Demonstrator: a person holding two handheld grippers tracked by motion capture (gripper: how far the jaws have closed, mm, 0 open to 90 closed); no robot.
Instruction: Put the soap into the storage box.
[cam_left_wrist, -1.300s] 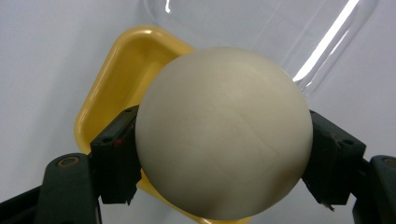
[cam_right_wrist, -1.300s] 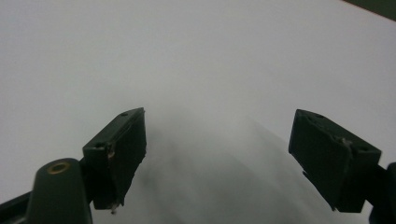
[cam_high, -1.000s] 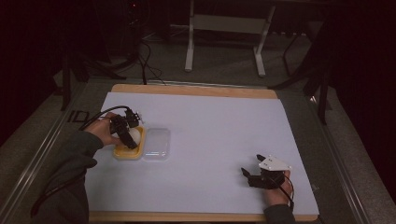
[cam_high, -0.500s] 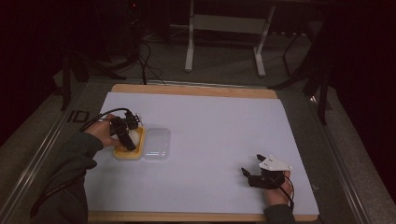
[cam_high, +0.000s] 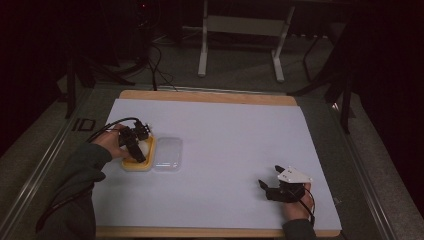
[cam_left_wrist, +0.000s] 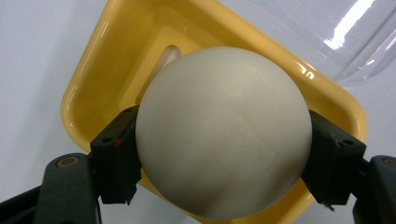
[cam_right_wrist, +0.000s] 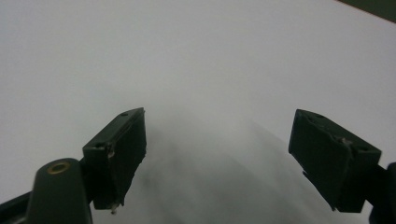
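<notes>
A white ball (cam_left_wrist: 224, 133) sits between the two jaws of my left gripper (cam_left_wrist: 224, 161), which is shut on it, right over a square yellow tray (cam_left_wrist: 93, 79). In the high view the left gripper (cam_high: 134, 145) hangs over that yellow tray (cam_high: 136, 164) at the table's left, the white ball (cam_high: 143, 147) just showing beside it. A clear plastic lid (cam_high: 168, 154) lies flat against the tray's right side. My right gripper (cam_high: 265, 189) rests low at the front right, jaws wide apart; the right gripper (cam_right_wrist: 217, 158) holds nothing, with bare white surface beneath it.
A large white sheet (cam_high: 235, 135) covers the wooden table (cam_high: 210, 97). Beyond the far edge stands a metal frame (cam_high: 240, 35) on a dark floor with cables (cam_high: 155, 60).
The left gripper has barely shifted over the yellow tray. The right gripper has stayed still.
</notes>
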